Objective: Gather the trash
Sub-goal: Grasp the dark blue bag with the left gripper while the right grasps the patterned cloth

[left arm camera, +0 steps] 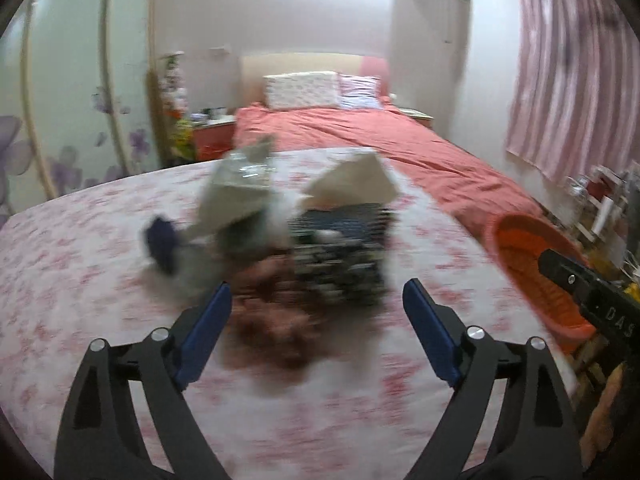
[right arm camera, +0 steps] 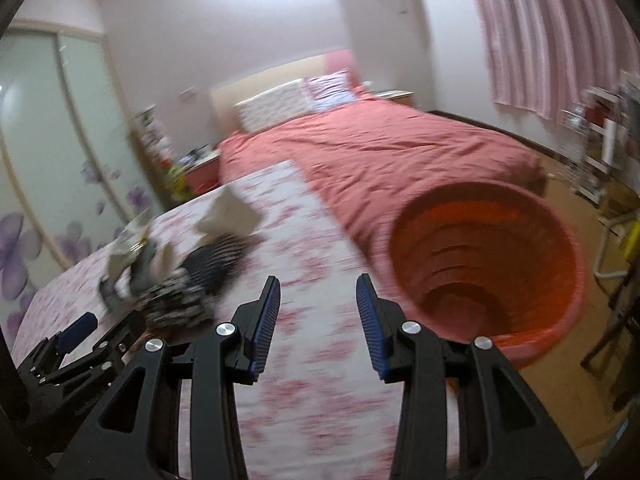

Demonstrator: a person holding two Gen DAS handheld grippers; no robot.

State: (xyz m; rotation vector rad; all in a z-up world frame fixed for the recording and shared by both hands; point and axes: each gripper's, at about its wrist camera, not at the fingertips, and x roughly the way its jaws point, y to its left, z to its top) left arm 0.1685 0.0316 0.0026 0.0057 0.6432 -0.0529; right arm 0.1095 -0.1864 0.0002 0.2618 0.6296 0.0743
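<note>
left gripper (left arm camera: 316, 308) jaws wide apart and empty, blurred trash pile (left arm camera: 304, 236) on the floral sheet (left arm camera: 80, 264) just beyond its tips, right gripper (right arm camera: 318, 300) part open, holding nothing, orange bin (right arm camera: 492, 264) just right of it, pile off left

White letters "DAS" stand on the right gripper (left arm camera: 592, 300) body.

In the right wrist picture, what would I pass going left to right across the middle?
Frosted wardrobe door with purple flowers → blurred heap of paper and striped trash on the pink-flowered sheet → round orange plastic basket → cluttered white shelf rack.
</note>
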